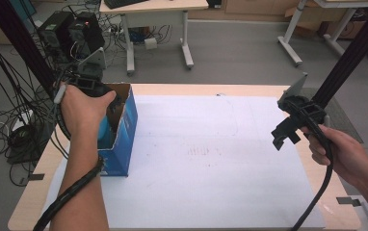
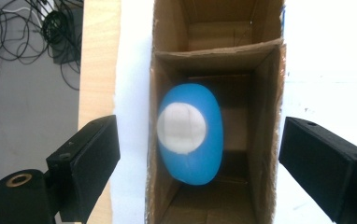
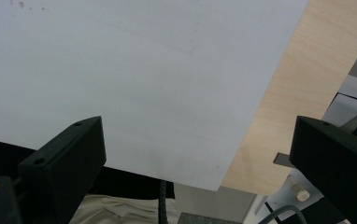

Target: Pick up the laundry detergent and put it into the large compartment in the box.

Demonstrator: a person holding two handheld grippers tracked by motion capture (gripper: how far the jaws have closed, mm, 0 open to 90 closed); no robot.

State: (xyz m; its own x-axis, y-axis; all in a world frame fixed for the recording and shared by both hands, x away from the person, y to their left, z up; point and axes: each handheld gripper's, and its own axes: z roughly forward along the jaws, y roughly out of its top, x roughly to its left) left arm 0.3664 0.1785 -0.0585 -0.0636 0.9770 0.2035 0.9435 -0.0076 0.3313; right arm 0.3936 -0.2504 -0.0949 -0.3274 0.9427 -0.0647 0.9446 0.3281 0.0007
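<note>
Balloon (image 2: 190,135), blue, egg-shaped and smooth-skinned, with a pale round patch on its upper face, lies inside the open-topped carton (image 1: 124,130) at the left edge of the table (image 1: 312,168). It sits in the nearer of the carton's two compartments, which a cardboard divider (image 2: 216,50) parts from the farther one. Whether it is air-filled or solid cannot be told; the rounded form suggests it would roll or slip under a light pinch.

The left gripper (image 2: 197,161) hangs directly above the carton mouth. Its jaws stand wide apart, one outside each long wall of the carton, and hold nothing. The right gripper (image 1: 295,122) is held well apart over the right side of the table, jaws likewise spread and empty, above the white sheet (image 3: 144,79) that covers the pale wooden top.

Hazards, as judged from this position:
- The jaws straddle the carton walls, not the balloon. Closing here would probably squeeze the cardboard inward and crush or tip the carton.
- The carton is light corrugated board, blue outside and raw brown inside, standing unrestrained on smooth paper. A sideways push could slide it toward the table edge, which lies just beside it.
- A curved, slick surface offers flat black jaws little purchase; a grip off centre could squirt the balloon against the divider.
</note>
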